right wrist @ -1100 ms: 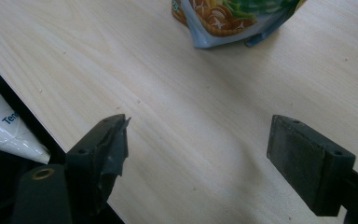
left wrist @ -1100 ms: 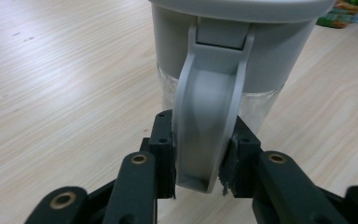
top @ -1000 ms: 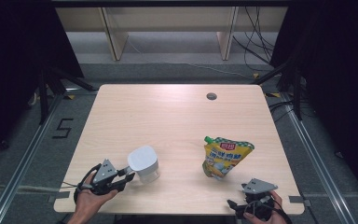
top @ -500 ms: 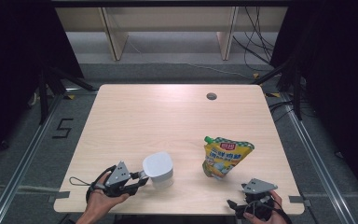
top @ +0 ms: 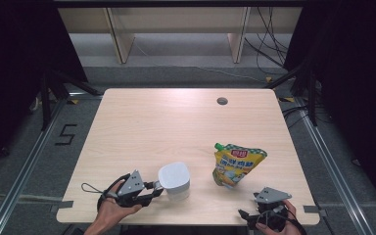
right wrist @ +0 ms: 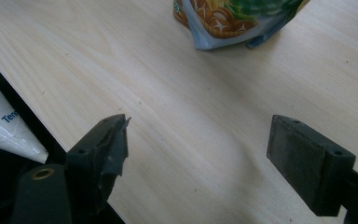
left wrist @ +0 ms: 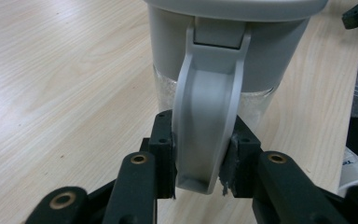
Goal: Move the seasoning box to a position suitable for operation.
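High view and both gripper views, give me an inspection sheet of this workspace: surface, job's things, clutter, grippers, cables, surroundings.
Surface: light wood table, round hole near the far edge.
Job's things: grey-lidded jug upright near the front edge; its handle faces the left gripper. Yellow pouch stands to its right.
Clutter: nothing seen on the table.
Grippers: left gripper shut on the handle, fingers pressing both sides. Right gripper open, nothing between, at the front right corner.
Cables: loop trailing from the left gripper; bundle on the floor behind.
Surroundings: grey floor, a 5 marked in tape, wooden shelf frame behind.
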A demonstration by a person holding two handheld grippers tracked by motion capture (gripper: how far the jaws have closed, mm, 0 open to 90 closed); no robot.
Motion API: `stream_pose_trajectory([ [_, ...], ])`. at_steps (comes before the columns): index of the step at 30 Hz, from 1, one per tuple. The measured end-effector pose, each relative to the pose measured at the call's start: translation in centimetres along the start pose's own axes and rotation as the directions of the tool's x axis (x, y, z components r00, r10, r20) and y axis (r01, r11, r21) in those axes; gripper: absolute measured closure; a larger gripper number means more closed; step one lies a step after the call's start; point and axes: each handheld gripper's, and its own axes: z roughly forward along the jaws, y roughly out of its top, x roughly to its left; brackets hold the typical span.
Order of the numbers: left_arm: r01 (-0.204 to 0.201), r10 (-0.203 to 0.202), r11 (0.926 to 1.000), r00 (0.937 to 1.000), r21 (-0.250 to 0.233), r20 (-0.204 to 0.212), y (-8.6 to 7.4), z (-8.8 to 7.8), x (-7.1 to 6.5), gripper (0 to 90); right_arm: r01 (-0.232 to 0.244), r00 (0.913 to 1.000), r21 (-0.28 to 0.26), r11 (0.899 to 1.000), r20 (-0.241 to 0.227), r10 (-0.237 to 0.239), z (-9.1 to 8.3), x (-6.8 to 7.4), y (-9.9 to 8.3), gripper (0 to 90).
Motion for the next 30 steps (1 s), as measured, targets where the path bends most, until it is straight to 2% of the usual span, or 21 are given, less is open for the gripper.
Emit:
stream_pose_trajectory([
  [1,-0.012,0.012,0.9999,0.9999,0.011,0.005,0.1,0.1,-0.1,68.3,0.005,1.0,0.003,1.0,-0.003,-0.005,0.0,0.0,0.0,21.4],
  [2,-0.001,0.001,1.0,0.9999,-0.006,0.017,0.2,0.3,-0.2,68.3,0.005,1.0,0.003,1.0,-0.003,-0.005,0.0,0.0,0.0,21.4],
  [3,-0.014,0.014,0.9999,0.9995,0.0,0.028,0.3,0.5,-0.3,68.3,0.005,1.0,0.003,1.0,-0.003,-0.005,0.0,-0.1,0.0,21.4],
  [4,-0.034,0.034,0.9994,0.9978,-0.003,0.058,0.5,0.8,-0.3,68.3,0.004,1.0,0.005,1.0,-0.005,-0.004,0.0,-0.1,0.0,21.4],
  [6,-0.035,0.035,0.9994,0.9971,-0.005,0.068,0.6,1.0,-0.3,68.2,-0.001,1.0,0.005,1.0,-0.009,0.002,0.0,-0.1,-0.1,21.4],
  [8,-0.038,0.038,0.9992,0.9965,-0.008,0.074,0.7,1.2,-0.3,68.2,-0.016,0.9998,0.009,1.0,-0.01,0.016,0.0,0.0,-0.2,21.4],
  [9,-0.05,0.051,0.9987,0.9959,-0.005,0.075,0.8,1.4,-0.2,68.1,0.002,1.0,0.006,1.0,-0.008,-0.002,0.0,-0.2,-0.1,21.4],
  [11,-0.054,0.054,0.9985,0.9958,-0.009,0.074,0.9,1.5,0.0,68.1,-0.002,1.0,0.007,1.0,-0.009,0.002,0.1,-0.2,-0.1,21.4],
  [12,-0.067,0.067,0.9977,0.9952,-0.001,0.071,0.9,1.5,0.2,68.1,-0.003,1.0,0.007,1.0,-0.009,0.003,0.1,-0.2,-0.1,21.3],
  [15,-0.046,0.047,0.9988,0.9966,-0.016,0.067,1.0,1.9,0.2,68.1,-0.003,1.0,0.007,1.0,-0.009,0.003,0.1,-0.2,-0.1,21.3],
  [19,-0.075,0.075,0.9972,0.9952,-0.003,0.064,1.2,2.0,0.7,68.1,-0.007,0.9999,0.008,1.0,-0.013,0.007,0.1,-0.2,-0.1,21.4],
  [20,-0.059,0.059,0.9982,0.9966,-0.01,0.057,1.2,2.1,0.6,68.1,-0.002,0.9999,0.0,1.0,-0.01,0.002,0.2,-0.2,-0.1,21.4],
  [24,-0.054,0.055,0.9984,0.997,-0.015,0.055,1.1,2.1,0.7,66.9,0.007,0.9999,0.006,1.0,-0.01,-0.007,0.3,-0.3,0.0,21.4],
  [25,-0.046,0.046,0.9988,0.9978,-0.017,0.048,1.1,2.0,0.6,64.6,0.001,0.9999,0.009,1.0,-0.015,-0.001,0.3,-0.2,0.1,21.4],
  [27,-0.013,0.015,0.9996,0.9979,-0.026,0.063,1.0,1.7,0.7,55.9,0.01,0.9999,-0.001,1.0,-0.009,-0.01,0.3,-0.3,0.1,21.3],
  [28,-0.016,0.017,0.9996,0.9986,-0.023,0.05,1.1,1.5,0.8,50.9,0.01,0.9999,0.001,1.0,-0.014,-0.01,0.4,-0.3,0.2,21.4],
  [29,0.008,-0.006,0.9994,0.9986,-0.035,0.053,1.1,1.3,0.7,48.7,-0.004,0.9998,0.005,1.0,-0.018,0.004,0.4,-0.2,0.2,21.4],
  [30,0.007,-0.005,0.9995,0.9985,-0.03,0.054,1.1,0.9,0.9,46.5,-0.005,0.9998,0.007,1.0,-0.019,0.005,0.4,-0.2,0.2,21.3],
])
